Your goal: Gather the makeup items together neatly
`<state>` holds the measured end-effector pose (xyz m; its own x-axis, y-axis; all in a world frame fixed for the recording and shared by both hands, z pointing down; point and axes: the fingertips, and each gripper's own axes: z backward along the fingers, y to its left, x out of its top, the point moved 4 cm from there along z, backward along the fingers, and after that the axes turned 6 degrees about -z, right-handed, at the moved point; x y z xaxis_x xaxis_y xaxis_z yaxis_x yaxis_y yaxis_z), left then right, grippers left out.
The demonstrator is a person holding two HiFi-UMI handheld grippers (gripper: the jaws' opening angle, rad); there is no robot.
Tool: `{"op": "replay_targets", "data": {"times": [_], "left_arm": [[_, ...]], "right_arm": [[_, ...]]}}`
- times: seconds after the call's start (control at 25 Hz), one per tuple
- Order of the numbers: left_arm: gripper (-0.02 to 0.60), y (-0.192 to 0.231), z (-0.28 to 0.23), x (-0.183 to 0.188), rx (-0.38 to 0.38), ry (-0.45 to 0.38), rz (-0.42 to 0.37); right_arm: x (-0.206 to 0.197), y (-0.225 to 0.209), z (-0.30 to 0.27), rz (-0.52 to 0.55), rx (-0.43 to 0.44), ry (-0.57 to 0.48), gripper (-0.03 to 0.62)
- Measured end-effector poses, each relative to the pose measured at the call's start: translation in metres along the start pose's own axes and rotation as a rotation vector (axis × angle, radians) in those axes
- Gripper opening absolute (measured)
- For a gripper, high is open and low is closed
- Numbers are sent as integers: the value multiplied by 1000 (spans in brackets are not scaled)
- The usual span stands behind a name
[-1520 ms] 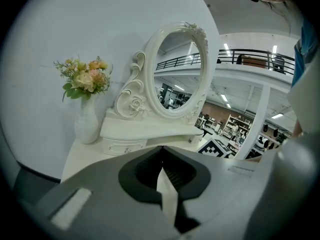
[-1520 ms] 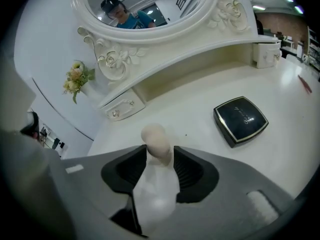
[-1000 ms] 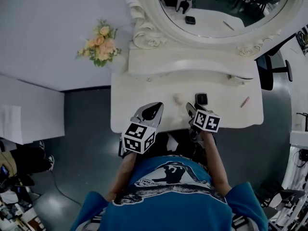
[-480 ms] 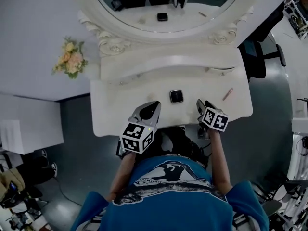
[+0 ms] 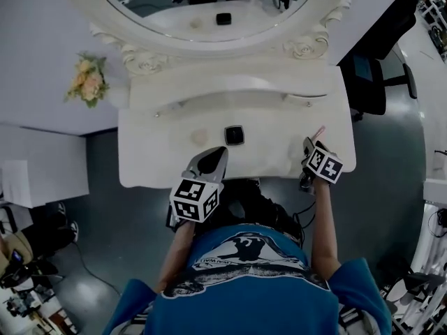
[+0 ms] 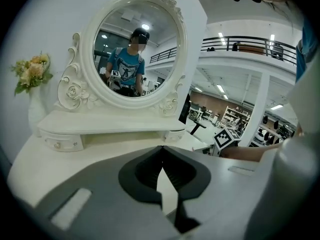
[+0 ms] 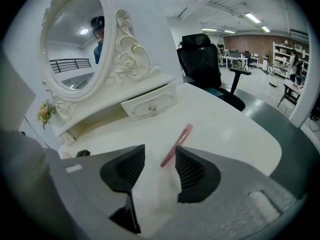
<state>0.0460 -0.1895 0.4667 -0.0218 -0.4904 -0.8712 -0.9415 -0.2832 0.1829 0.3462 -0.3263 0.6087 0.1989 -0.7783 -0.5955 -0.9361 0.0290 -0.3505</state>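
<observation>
Counter [image 5: 160,166] spans mid-frame in the head view. My left gripper [image 6: 161,149], at its lower edge, has jaws pressed together, empty; my right gripper [image 7: 160,156] has jaws spread. Black compact [image 5: 234,135] sits centre, pale puff [image 5: 200,137] just left; pink stick [image 7: 176,145] ends between my right jaws, unpinched.

On the dressing table [image 5: 279,152] the compact [image 5: 234,134] lies near the middle. The round pad [image 5: 200,137] is just beside it at 9 o'clock, and the slim pencil [image 5: 318,131] is well apart at 3 o'clock, near the right end. Behind the compact at 12 o'clock is the drawer shelf [image 5: 230,89] with the mirror [image 5: 209,5] on it; the flowers [image 5: 87,81] are at 10 o'clock past the left end, and the chair [image 5: 367,82] is at 2 o'clock, off the table.
</observation>
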Motion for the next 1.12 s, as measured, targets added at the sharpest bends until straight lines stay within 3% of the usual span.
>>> {"op": "replay_targets", "data": {"times": [0.36,0.4,0.48,0.52,0.84,1.12], "left_arm": [[17,-21,-3,-12,94,16,35],[17,-22,-2,-13,103,18,38],[17,-25,-2,-14,116,24,44],[17,-26,-3,-15,120,27,45],[17,-24,-2,-18,136,50,36],[17,-19,-3,-10,92,37,5]], "right_arm": [[8,-26,-27,83,-14,56,189],[7,-28,-28,94,-33,48,169],[7,-34,-27,130,-84,12,56],[7,-36,-26,150,-99,-3,51],[5,-32,-26,199,-111,-16,48],[3,-31,-28,222,-122,-15,48]]}}
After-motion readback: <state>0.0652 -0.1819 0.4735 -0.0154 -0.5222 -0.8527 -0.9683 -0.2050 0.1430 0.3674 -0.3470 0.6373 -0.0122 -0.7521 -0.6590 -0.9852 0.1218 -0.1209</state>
